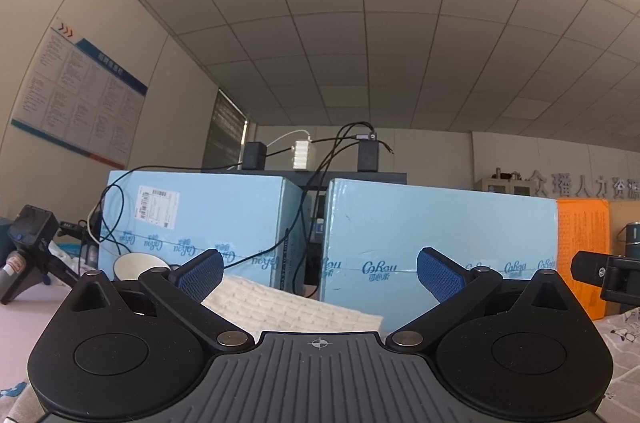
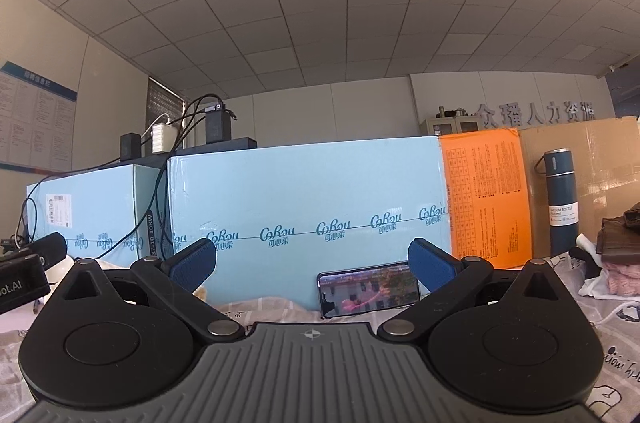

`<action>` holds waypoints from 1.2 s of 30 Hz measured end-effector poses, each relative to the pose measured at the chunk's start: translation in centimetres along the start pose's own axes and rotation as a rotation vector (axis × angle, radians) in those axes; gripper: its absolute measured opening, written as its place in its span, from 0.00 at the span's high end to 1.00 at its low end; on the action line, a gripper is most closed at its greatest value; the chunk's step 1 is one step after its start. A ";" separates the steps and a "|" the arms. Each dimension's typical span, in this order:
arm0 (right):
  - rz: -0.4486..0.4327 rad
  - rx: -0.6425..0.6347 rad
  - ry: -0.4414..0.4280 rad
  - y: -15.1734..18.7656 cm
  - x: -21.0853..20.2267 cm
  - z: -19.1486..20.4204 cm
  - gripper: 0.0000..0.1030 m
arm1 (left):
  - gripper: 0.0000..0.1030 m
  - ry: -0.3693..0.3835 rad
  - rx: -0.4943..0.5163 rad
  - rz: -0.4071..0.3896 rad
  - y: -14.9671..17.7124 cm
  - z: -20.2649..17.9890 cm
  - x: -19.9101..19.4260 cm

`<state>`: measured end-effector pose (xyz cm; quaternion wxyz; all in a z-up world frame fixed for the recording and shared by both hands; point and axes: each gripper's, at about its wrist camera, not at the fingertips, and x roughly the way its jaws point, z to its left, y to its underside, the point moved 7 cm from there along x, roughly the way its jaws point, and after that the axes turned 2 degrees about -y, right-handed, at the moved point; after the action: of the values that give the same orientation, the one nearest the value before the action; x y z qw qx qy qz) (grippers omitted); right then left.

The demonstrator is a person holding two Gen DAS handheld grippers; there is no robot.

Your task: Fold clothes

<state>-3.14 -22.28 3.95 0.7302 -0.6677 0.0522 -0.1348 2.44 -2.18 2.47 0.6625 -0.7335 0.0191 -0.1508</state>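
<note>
A cream knitted garment lies folded on the table just ahead of my left gripper, below and between its blue pads. The left gripper is open and empty. My right gripper is open and empty, held over a patterned cloth that covers the table. A stack of folded clothes, brown over pink, lies at the far right of the right wrist view. The other gripper's body shows at the right edge of the left wrist view.
Light blue cartons form a wall along the table's back, with an orange box and a blue vacuum bottle to the right. A phone leans on the carton. A white cup and a camera stand are at left.
</note>
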 end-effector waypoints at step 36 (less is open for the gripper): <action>-0.076 0.004 0.618 -3.4 -14.0 -32.0 0.00 | 0.00 0.842 0.128 0.059 1.9 -36.3 -3.3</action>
<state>-25.18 -49.56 2.54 0.6754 -0.5952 0.2464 -0.3589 -9.29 -36.70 2.72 0.6450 -0.5644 0.2997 -0.4190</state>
